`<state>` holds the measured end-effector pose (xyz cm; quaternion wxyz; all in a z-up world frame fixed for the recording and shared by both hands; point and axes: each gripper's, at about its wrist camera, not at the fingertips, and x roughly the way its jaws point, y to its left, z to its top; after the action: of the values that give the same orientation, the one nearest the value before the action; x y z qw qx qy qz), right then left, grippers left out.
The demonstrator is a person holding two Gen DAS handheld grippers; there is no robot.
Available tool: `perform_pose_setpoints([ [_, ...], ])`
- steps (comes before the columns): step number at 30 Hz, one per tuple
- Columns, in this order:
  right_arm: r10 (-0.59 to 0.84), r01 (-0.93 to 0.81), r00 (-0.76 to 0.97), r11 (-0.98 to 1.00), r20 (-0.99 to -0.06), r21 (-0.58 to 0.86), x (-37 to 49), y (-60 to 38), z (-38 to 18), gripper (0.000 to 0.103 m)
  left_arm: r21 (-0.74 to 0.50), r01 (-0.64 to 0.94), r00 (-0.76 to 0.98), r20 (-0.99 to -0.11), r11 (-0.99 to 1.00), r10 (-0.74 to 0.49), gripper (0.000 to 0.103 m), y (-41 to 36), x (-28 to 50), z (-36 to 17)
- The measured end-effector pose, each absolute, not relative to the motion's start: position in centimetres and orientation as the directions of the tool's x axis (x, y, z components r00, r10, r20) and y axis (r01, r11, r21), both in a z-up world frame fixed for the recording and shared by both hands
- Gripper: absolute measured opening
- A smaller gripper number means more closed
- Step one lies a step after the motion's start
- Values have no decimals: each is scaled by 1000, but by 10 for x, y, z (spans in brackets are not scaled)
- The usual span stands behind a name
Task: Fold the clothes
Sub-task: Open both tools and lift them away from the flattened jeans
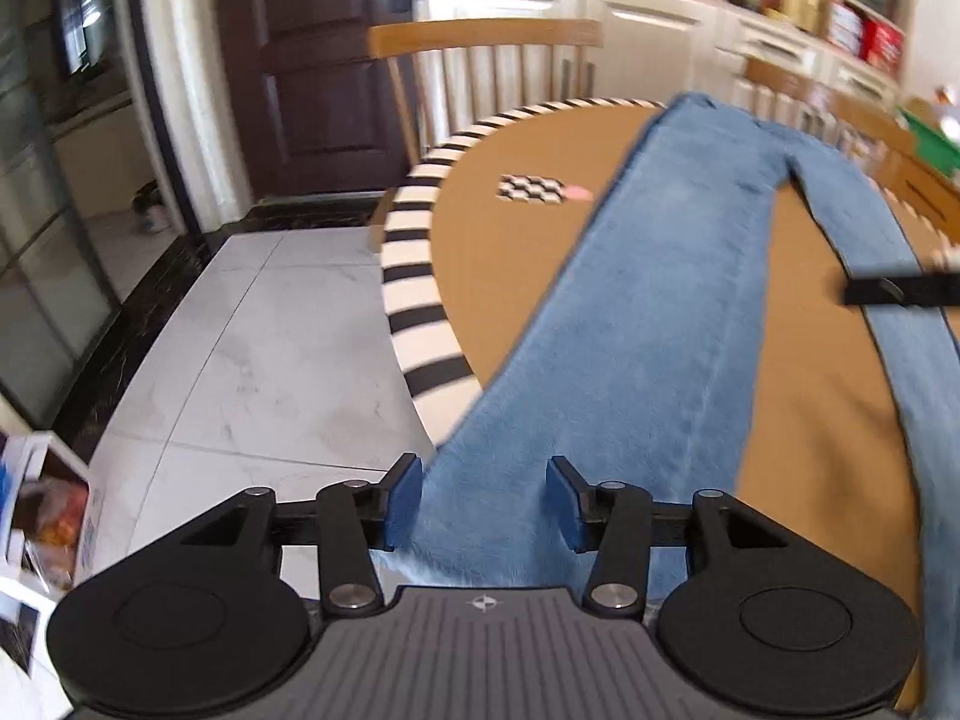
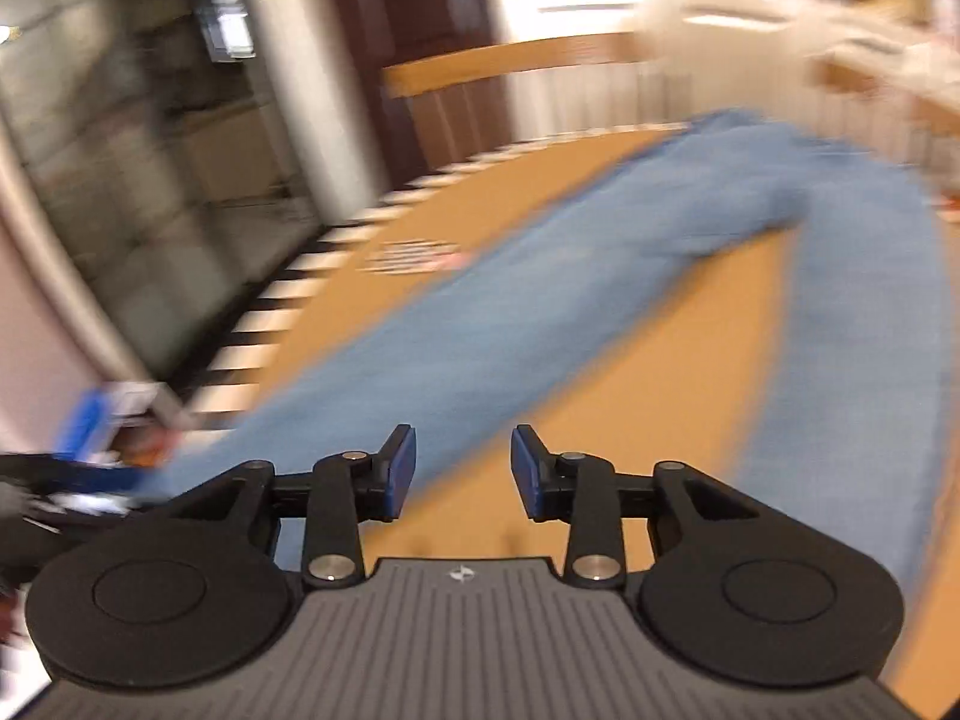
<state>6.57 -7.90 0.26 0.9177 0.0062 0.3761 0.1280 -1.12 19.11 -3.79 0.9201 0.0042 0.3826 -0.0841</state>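
Left wrist view: blue jeans (image 1: 672,276) spread flat on round brown surface (image 1: 510,240), legs splayed in a V, near cuff hanging over striped rim (image 1: 414,300).

Soft, limp, fairly heavy denim, likely to drape and drag rather than slide; best taken at cuff or waistband, through both layers. Left gripper (image 1: 485,501) open, cuff between its pads, not pinched. Right gripper (image 2: 462,471) open above bare surface between the legs, badly blurred. Free room left of jeans apart from checkered marker (image 1: 533,188); chair (image 1: 486,42) close behind far rim.

I see a round brown table (image 1: 516,252) with striped edge, a checkerboard marker (image 1: 531,188), a wooden spindle-back chair (image 1: 486,42), and a dark brown door (image 1: 318,60).
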Motion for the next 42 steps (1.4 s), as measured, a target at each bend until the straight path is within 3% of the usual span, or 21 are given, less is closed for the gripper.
perform_pose_setpoints([
  [3,37,-96,686,995,-726,-40,66,-121,-12,43,-106,171,707,-679,980,-197,50,182,-3,-29],
  [6,-2,-50,611,998,-792,-41,61,-146,-36,42,-121,264,704,-655,957,-277,53,150,13,-28],
  [13,61,-88,635,996,-770,6,27,-144,-44,45,12,282,659,-729,959,-185,53,123,35,-67],
  [15,80,-107,634,994,-769,16,20,-144,-44,47,57,284,664,-731,957,-153,57,130,30,-66],
  [20,87,-128,640,992,-764,5,4,-143,-42,48,50,240,632,-766,970,-116,62,141,27,-58],
  [22,82,-119,642,993,-762,6,3,-141,-44,48,50,207,612,-785,977,-89,69,140,34,-55],
  [24,81,-118,634,993,-769,7,4,-139,-43,51,50,174,584,-810,983,-62,77,136,38,-54],
  [32,147,-98,611,989,-778,110,2,-143,-27,63,5,-11,528,-849,1000,10,88,117,33,-23],
  [37,244,-229,638,966,-730,122,5,-152,-3,76,-27,-94,517,-856,995,25,92,81,11,-1],
  [42,351,-317,675,932,-649,175,9,-202,22,80,-24,-166,532,-844,986,69,94,16,-12,14],
])
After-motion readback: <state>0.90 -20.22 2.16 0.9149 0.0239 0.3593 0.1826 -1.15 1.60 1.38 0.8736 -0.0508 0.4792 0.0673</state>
